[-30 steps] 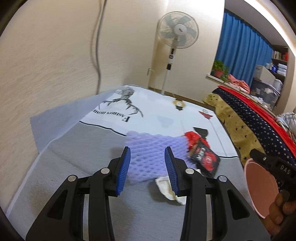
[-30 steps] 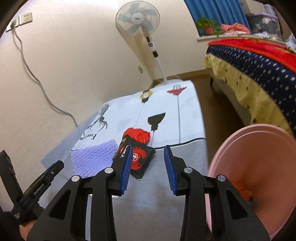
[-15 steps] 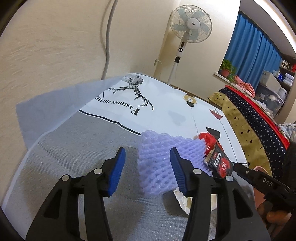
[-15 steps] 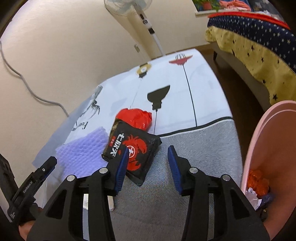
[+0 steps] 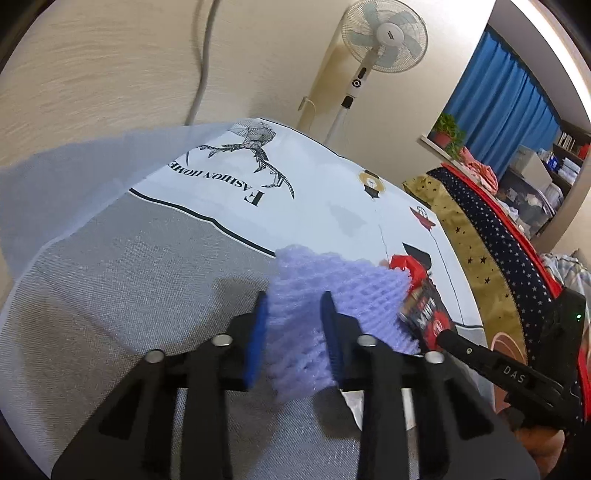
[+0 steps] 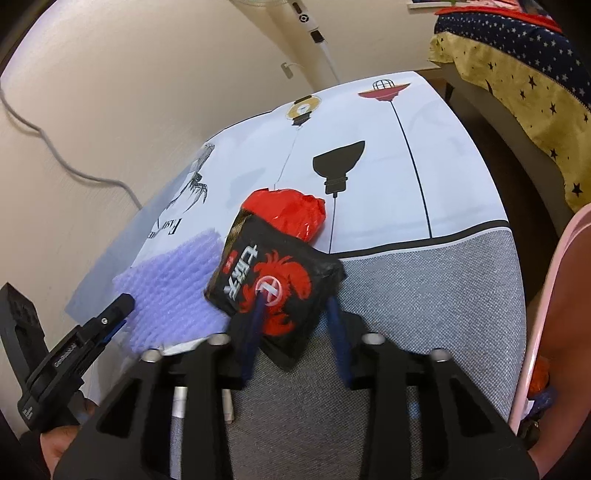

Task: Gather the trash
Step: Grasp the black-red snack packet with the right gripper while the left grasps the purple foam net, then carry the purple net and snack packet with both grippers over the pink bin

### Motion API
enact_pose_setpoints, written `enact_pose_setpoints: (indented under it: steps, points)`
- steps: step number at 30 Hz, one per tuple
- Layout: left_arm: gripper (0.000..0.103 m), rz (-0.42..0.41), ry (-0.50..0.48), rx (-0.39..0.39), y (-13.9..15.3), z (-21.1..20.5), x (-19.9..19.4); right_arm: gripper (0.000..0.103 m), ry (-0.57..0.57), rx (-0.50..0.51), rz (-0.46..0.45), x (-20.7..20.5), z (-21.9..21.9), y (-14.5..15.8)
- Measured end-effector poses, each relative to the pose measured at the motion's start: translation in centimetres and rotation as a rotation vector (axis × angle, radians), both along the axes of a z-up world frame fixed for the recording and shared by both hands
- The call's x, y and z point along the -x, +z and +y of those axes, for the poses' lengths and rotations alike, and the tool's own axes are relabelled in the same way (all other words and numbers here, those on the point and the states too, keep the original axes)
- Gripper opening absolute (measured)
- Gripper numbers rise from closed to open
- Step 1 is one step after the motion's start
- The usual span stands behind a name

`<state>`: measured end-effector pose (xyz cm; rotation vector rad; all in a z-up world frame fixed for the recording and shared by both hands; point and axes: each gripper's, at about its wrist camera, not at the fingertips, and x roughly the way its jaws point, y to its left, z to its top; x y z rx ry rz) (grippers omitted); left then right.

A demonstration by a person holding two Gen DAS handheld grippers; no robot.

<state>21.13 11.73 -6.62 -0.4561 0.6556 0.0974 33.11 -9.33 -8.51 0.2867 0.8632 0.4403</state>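
Note:
A purple foam net [image 5: 332, 295] lies on the cloth-covered table. My left gripper [image 5: 293, 308] is open, its fingers on either side of the net's near edge. A black snack packet with a red crab [image 6: 275, 284] lies beside the net, partly over a crumpled red wrapper [image 6: 291, 212]. My right gripper [image 6: 297, 308] is open, with the packet's near corner between its fingers. The net also shows in the right wrist view [image 6: 173, 291], and the packet in the left wrist view [image 5: 424, 314]. White crumpled paper [image 5: 354, 402] lies under the net.
A pink bin [image 6: 539, 332] with trash inside stands at the right edge of the table. A bed with a starred cover [image 5: 491, 240] runs along the right. A standing fan [image 5: 384, 29] and a wall cable [image 5: 203, 59] are behind the table.
Both grippers have moved forward and down. The left one has come around the foam net and the right one around the packet's corner. The jaws have narrowed a little.

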Motion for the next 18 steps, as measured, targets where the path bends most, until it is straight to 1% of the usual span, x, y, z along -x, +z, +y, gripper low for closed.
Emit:
enact_pose_setpoints:
  steps: [1,2,5,10,13,18]
  points:
    - [0.016,-0.002,0.000,0.001,0.1,-0.1,0.1,0.015,-0.002,-0.003,-0.010,0.3,-0.1,0.2]
    - [0.013,-0.004,0.002,0.004,0.2,-0.1,0.2,0.011,-0.004,-0.005,-0.020,0.5,-0.3,0.3]
    - [0.010,-0.022,0.010,-0.015,1.0,-0.3,0.8,0.006,-0.014,-0.014,-0.055,1.3,-0.8,1.2]
    - [0.009,-0.056,-0.002,-0.061,2.8,-0.8,2.1,0.002,-0.019,-0.001,-0.143,3.3,-1.5,4.2]
    - [0.009,-0.081,-0.009,-0.075,4.1,-1.0,3.1,0.002,-0.023,0.022,-0.177,4.7,-2.1,5.7]
    - [0.008,-0.120,-0.016,-0.132,6.3,-1.8,5.1,0.002,-0.035,0.066,-0.229,7.2,-2.9,7.7]
